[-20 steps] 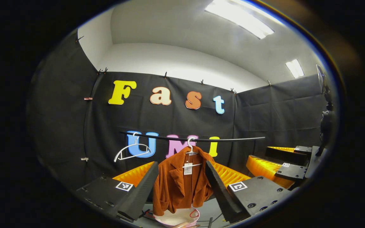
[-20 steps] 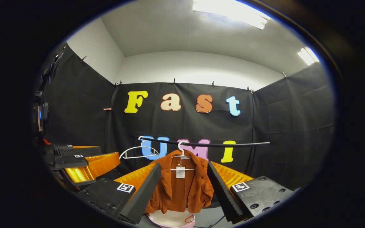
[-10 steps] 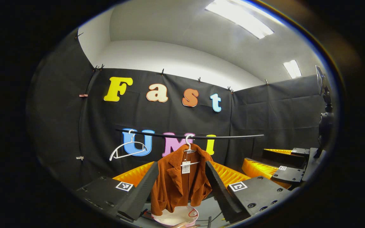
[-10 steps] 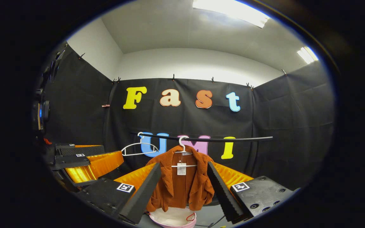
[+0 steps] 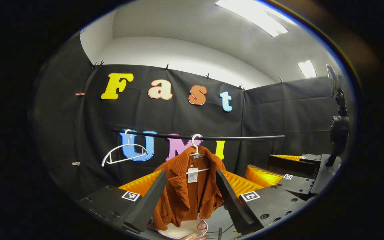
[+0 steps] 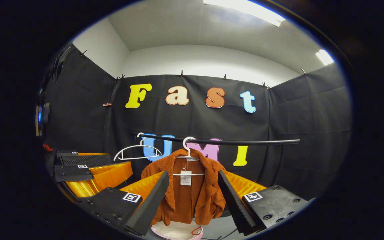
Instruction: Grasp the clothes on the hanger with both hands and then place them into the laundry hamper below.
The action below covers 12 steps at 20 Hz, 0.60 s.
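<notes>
A: Where's the jacket [image 5: 187, 190]?

B: Lower middle of the left gripper view, on a white hanger [image 5: 196, 151] hooked over the black rail [image 5: 212, 137]. The hamper [image 6: 178, 230] sits right beneath its hem, at the bottom edge. A second hanger [image 5: 123, 154], bare, hangs further left on the rail.

A: And the grippers?

B: The left gripper [image 5: 188, 196] is spread wide, holding nothing, with the jacket framed between its fingers but well beyond them. The right gripper [image 6: 192, 196] stands the same, wide and empty. In the left gripper view it sits at lower right.

A: How will the jacket handle?

B: Soft and light, I'd judge. The ribbed cloth looks grippy rather than slick, but it will sag and fold. Nothing fragile.

A: Where to take it?

B: One shoulder each, just beside the hanger's arms, pinching cloth only. Grabbing the hem would likely drag the hanger along.
</notes>
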Motion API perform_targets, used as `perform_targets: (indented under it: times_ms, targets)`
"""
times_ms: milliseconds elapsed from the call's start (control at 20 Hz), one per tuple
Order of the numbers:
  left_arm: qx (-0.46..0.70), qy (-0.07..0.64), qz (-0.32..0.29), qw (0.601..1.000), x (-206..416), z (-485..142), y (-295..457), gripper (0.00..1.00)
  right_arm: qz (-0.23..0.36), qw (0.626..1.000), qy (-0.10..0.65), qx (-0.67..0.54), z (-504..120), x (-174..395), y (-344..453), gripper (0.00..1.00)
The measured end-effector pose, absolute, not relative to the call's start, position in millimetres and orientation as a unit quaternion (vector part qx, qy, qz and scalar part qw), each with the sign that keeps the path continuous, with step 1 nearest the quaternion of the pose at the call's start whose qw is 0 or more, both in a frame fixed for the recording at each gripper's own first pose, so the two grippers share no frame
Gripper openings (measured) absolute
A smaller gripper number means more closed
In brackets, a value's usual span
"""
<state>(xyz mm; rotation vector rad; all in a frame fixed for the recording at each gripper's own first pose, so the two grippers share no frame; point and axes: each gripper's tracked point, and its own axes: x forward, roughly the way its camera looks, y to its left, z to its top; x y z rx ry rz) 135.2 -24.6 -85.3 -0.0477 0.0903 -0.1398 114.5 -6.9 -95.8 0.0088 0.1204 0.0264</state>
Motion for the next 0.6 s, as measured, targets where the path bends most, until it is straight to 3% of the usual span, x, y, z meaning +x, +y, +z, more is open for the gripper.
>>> perform_targets:
  times_ms: [600]
  targets:
    - [-0.036,0.024,0.002,0.999,261,-183,-37,0.94,0.06,0.995,0.081,0.013,-226,230,-50,0.96]
